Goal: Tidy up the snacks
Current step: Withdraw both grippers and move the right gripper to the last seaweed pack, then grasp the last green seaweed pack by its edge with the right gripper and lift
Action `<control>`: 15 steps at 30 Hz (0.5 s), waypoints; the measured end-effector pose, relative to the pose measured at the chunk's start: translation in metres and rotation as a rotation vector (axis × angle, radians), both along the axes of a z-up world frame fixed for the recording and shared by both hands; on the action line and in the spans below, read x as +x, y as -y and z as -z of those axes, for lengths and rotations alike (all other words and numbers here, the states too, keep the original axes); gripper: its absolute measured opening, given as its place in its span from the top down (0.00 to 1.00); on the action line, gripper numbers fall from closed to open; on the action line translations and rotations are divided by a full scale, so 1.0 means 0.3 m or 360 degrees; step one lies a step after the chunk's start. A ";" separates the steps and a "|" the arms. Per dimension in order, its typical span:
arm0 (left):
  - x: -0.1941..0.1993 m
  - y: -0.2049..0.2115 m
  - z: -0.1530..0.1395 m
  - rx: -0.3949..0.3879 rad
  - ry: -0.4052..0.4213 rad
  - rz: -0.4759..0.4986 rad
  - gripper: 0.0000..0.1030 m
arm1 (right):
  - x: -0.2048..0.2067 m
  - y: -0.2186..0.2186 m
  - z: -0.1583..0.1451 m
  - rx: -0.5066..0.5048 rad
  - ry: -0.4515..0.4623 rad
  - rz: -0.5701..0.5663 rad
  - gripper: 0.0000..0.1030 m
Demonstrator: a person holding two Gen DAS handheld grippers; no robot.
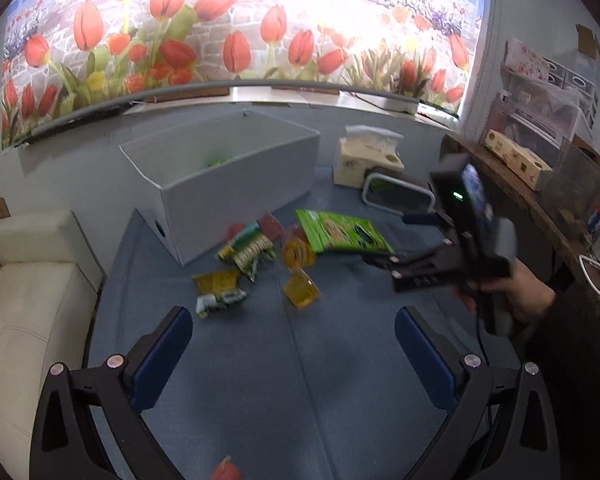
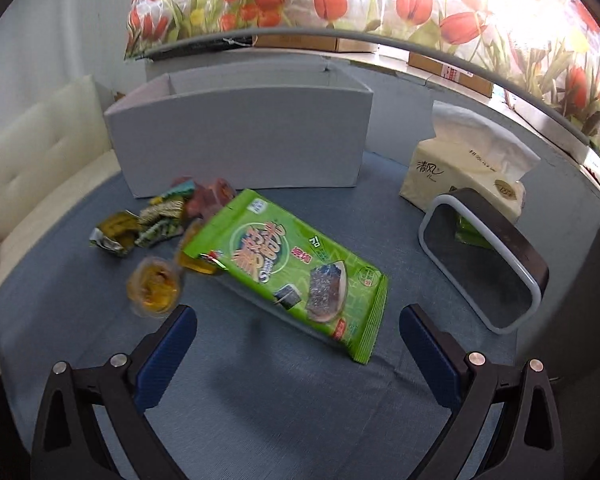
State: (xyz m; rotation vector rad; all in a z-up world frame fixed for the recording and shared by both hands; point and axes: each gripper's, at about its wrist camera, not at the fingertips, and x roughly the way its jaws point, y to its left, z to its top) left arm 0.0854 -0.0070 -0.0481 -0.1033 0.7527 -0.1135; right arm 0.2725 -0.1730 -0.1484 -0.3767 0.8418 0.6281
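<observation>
Snacks lie loose on the blue table cloth (image 2: 260, 400) in front of a white open box (image 2: 240, 140). A large green seaweed bag (image 2: 296, 272) lies flat just ahead of my right gripper (image 2: 299, 316), which is open and holds nothing. Left of the bag sits a yellow jelly cup (image 2: 154, 288), with small packets (image 2: 160, 216) behind it. In the left wrist view my left gripper (image 1: 294, 320) is open and empty, short of a jelly cup (image 1: 302, 290), the packets (image 1: 246, 252) and the green bag (image 1: 340, 232). Something green (image 1: 220, 162) shows inside the box (image 1: 220, 184).
A tissue pack (image 2: 468, 172) and a black bin with a pale rim (image 2: 484, 264), lying on its side with a green item inside, are at the right. A cream sofa (image 1: 28, 280) borders the table's left. A cluttered wooden shelf (image 1: 540, 168) runs along the right. A hand (image 1: 512, 292) holds the right gripper (image 1: 396, 240).
</observation>
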 end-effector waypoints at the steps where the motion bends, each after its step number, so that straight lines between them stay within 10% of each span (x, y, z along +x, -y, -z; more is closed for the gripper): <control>1: -0.006 0.004 0.006 0.0001 -0.0005 0.0000 0.00 | 0.015 -0.013 0.016 -0.0032 0.0002 -0.0014 0.00; 11: 0.018 -0.003 0.010 -0.0016 -0.0016 0.0000 0.00 | 0.040 -0.134 0.124 -0.0209 0.0100 -0.0052 0.02; 15: 0.030 -0.009 0.011 -0.0029 -0.0015 0.0002 0.00 | 0.067 -0.144 0.121 -0.0176 0.0090 0.0014 0.35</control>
